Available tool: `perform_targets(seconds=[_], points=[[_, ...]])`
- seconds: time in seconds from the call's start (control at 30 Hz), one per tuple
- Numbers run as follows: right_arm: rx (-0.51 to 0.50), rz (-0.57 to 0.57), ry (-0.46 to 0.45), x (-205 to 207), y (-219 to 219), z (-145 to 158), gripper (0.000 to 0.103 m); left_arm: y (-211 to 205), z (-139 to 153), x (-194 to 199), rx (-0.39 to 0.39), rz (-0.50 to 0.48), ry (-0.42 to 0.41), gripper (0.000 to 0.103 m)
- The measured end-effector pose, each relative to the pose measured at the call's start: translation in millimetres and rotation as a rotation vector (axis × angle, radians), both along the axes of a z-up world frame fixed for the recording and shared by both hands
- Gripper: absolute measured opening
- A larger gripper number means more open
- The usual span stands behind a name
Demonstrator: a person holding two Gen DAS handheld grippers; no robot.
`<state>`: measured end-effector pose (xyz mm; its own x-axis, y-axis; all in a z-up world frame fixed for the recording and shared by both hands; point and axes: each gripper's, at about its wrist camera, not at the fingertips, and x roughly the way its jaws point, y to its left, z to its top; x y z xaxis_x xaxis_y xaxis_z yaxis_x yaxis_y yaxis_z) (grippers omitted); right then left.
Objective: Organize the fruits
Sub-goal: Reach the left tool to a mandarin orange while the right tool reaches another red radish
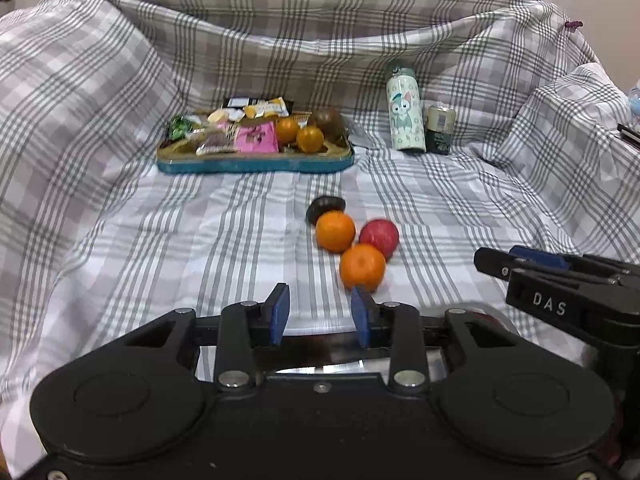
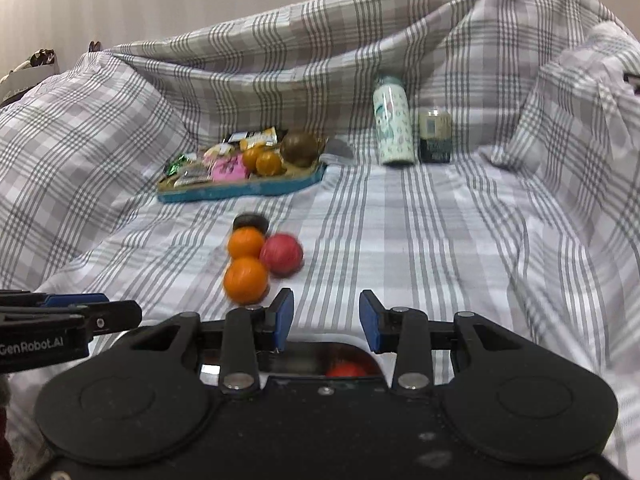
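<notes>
Both tongs [image 1: 320,312] [image 2: 326,318] low, angled downward, empty

Pale wall [image 2: 160,0] — checked cloth [image 2: 440,240] draped over furniture.

Left gripper [image 1: 320,312], seen from its own camera at 6 o'clock: blue-padded fingers [image 1: 280,312] nearly closed, a narrow gap between them, nothing held, pitched downward. Right gripper [image 2: 326,318], likewise at 6 o'clock: fingers [image 2: 370,320] nearly closed and empty. Each appears beside the other, at 3 and 9 o'clock.
</notes>
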<state>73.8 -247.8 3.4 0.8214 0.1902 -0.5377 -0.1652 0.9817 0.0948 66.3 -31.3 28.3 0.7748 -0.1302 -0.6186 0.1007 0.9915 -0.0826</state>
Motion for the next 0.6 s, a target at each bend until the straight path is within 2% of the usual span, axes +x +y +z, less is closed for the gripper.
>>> perform_targets(seconds=[0.17,0.37,0.6], points=[[-0.027,0.006,-0.042,28,4,8,0.039,-5,0,22,0.027,-0.026,-0.015,0.043],[-0.054,0.010,-0.076,55,5,8,0.039,-14,-3,41,0.020,-0.060,0.004,0.043],[-0.020,-0.035,-0.034,77,-2,-5,0.039,-33,-19,53,0.066,-0.097,0.036,0.043]])
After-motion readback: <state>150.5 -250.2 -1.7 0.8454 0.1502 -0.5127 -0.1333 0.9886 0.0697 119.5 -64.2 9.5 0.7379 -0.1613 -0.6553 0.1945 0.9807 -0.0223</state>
